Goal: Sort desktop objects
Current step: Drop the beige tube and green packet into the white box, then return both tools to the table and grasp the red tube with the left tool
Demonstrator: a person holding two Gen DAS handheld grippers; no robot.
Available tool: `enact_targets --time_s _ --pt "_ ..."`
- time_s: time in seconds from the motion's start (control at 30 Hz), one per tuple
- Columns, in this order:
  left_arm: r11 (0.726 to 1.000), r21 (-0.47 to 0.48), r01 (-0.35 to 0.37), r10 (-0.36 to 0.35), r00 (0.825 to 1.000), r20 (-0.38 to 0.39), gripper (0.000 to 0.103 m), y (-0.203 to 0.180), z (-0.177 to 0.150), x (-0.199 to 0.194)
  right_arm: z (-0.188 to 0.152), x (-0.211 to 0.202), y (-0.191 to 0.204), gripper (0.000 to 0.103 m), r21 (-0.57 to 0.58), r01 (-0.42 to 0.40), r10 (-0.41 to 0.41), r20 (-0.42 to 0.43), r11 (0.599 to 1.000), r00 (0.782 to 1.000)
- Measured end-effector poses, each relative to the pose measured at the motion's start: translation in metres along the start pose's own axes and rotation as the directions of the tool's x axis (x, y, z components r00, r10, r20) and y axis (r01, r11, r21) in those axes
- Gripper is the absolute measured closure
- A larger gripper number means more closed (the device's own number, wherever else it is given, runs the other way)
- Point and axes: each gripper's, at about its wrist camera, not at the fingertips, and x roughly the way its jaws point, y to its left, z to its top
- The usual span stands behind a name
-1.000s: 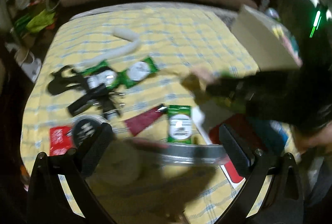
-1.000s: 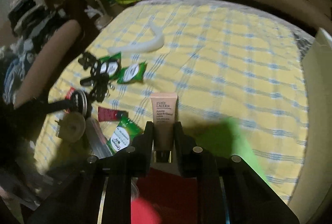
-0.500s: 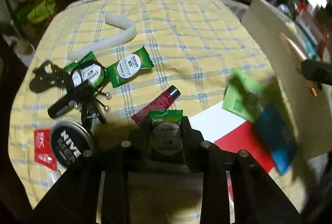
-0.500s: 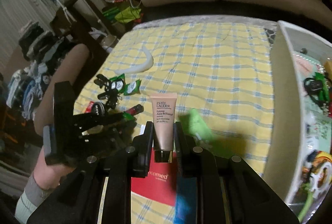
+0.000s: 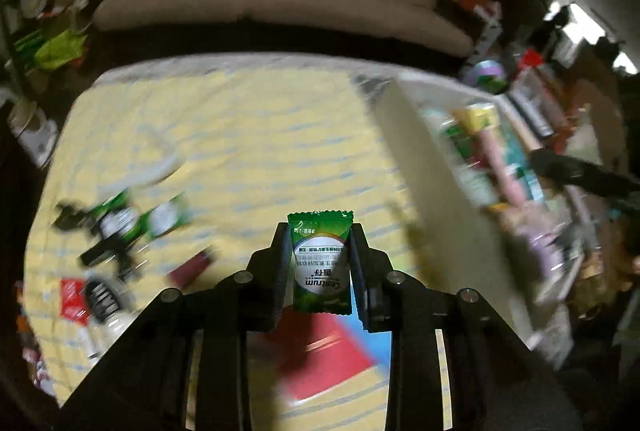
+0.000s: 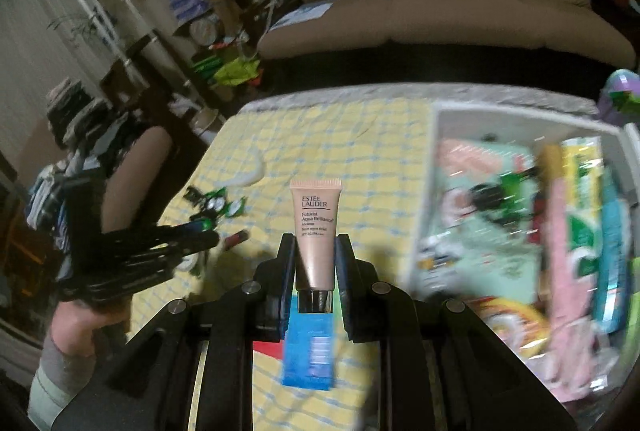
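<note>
My left claw [image 5: 320, 263] is clamped on a green Centrum sachet [image 5: 321, 263], pads pressing its two side edges; the jaws closed on it moments ago, and it now hangs above the yellow checked table [image 5: 248, 135], off the left wall of the white storage bin [image 5: 404, 135]. My judgement is that the sachet is light, crinkly foil, soft in the middle and slippery; the stiffer crimped seams look like the safer place to hold. "Centrum" reads upside down on the white oval, with Chinese characters above it that I cannot make out.

My right claw [image 6: 316, 263] is narrow, holding a beige Estée Lauder tube [image 6: 316, 231] near its dark cap end, crimped end pointing away, just left of the bin [image 6: 428, 199]. Print reads "ESTĒE LAUDER", "Futurist Aqua Brilliance", smaller lines illegible. The tube is probably light and squeezable, so I would grip low by the rigid cap shoulder to avoid pressing contents out.

Two more green sachets [image 5: 164, 219] lie on the table well left of the bin, blurred.
</note>
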Motion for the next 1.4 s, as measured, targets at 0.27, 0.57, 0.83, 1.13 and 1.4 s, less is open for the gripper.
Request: enact_targets --time_s 0.27,0.57,0.83,1.13,1.4 --pt "0.988 -0.027 0.155 -0.156 0.988 -0.012 0.077 -0.097 0.076 0.056 0.024 -0.018 -0.097 0.084 0.128 0.079 -0.081 0.015 0.989 0.997" --pt "0.993 -0.042 0.111 -0.114 0.990 -0.085 0.076 -0.145 0.126 0.157 0.046 0.035 -0.172 0.084 0.240 0.050 -0.046 -0.025 0.969 0.999" --pt "0.999 -0.031 -0.009 0.007 0.998 -0.062 0.044 -0.146 0.124 0.171 0.050 0.064 -0.211 0.062 0.366 -0.003 0.019 -0.041 0.930 0.999" --pt "0.998 -0.054 0.026 -0.026 1.000 0.000 0.023 -0.134 0.096 0.098 0.033 0.015 -0.206 0.050 0.357 -0.010 0.007 0.010 0.934 1.000" --pt "0.992 -0.063 -0.110 0.113 0.993 0.032 0.011 -0.029 0.040 -0.010 0.012 -0.018 -0.135 0.037 0.197 -0.028 0.026 0.009 0.980 1.000"
